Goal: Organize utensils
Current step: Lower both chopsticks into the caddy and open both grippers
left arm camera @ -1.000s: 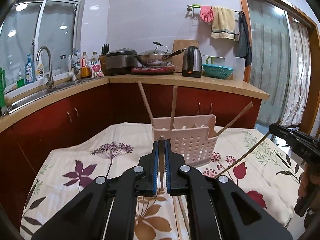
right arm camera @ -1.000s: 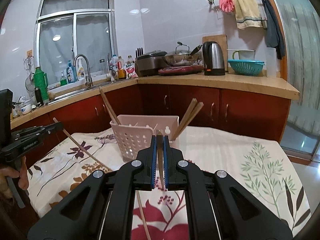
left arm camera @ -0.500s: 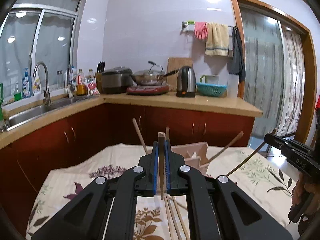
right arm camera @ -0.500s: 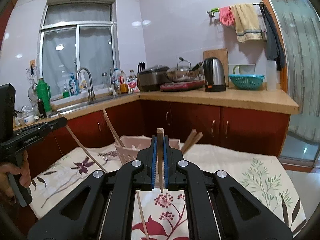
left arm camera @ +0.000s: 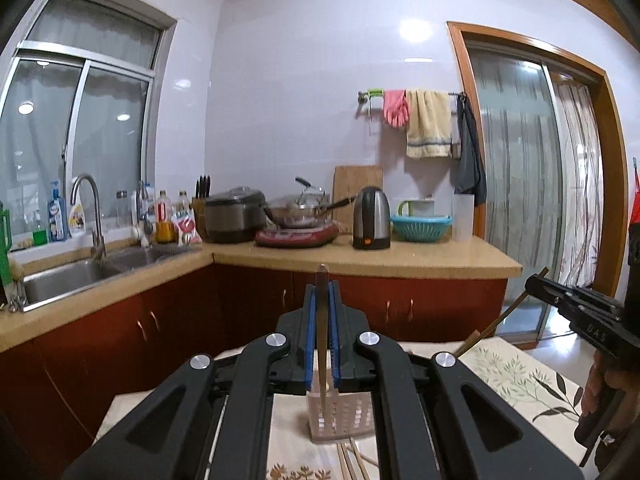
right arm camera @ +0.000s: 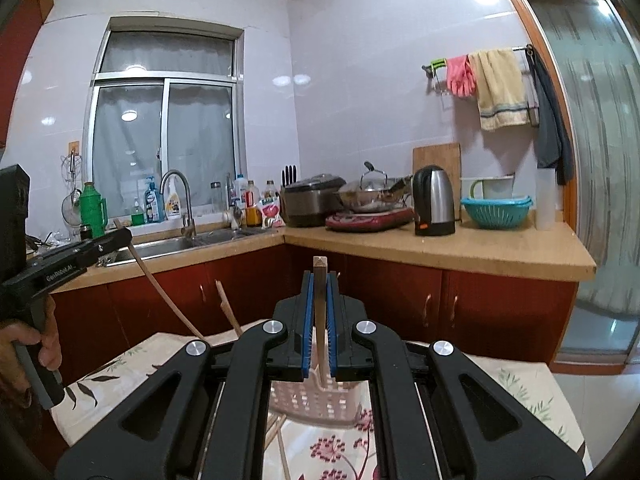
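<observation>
My left gripper is shut on a wooden chopstick that stands upright between its blue pads. Below it, partly hidden by the gripper body, sits the pink slotted utensil basket on the floral tablecloth. Loose chopsticks lie in front of the basket. My right gripper is shut on another upright chopstick above the same basket, from which a chopstick sticks out. Each view shows the other gripper at its edge: right gripper, left gripper, each with its chopstick slanting down.
A red-cabinet counter wraps the corner behind the table, carrying a sink, rice cooker, wok, kettle and teal colander. A curtained glass door stands at the right. A person's hand grips the left handle.
Both grippers have risen with their chopsticks still clamped. The basket and table have slid down in both views and now sit mostly behind the gripper bodies.
</observation>
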`<state>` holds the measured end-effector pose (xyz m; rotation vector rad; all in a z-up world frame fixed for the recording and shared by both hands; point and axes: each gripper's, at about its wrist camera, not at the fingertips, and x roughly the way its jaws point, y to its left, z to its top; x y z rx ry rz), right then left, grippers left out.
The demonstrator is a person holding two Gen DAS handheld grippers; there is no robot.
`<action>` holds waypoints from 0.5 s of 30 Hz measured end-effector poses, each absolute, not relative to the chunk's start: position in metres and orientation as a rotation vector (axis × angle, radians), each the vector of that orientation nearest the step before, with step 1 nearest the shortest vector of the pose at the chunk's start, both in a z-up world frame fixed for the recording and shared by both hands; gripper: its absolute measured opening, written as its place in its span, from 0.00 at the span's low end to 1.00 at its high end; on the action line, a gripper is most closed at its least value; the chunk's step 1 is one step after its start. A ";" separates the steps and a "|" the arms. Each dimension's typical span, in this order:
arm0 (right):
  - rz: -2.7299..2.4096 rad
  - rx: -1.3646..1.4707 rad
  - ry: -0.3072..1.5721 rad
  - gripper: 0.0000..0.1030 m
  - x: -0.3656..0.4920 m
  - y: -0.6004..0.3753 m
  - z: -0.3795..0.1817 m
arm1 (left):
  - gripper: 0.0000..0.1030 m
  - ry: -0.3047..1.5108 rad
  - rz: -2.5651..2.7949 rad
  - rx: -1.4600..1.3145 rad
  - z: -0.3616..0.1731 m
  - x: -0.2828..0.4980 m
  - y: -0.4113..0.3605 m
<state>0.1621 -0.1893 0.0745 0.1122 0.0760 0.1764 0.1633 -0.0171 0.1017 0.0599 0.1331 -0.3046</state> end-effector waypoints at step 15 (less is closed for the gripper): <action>0.151 0.126 0.119 0.06 0.214 -0.193 0.056 | 0.06 0.079 -0.306 0.053 0.104 0.210 -0.026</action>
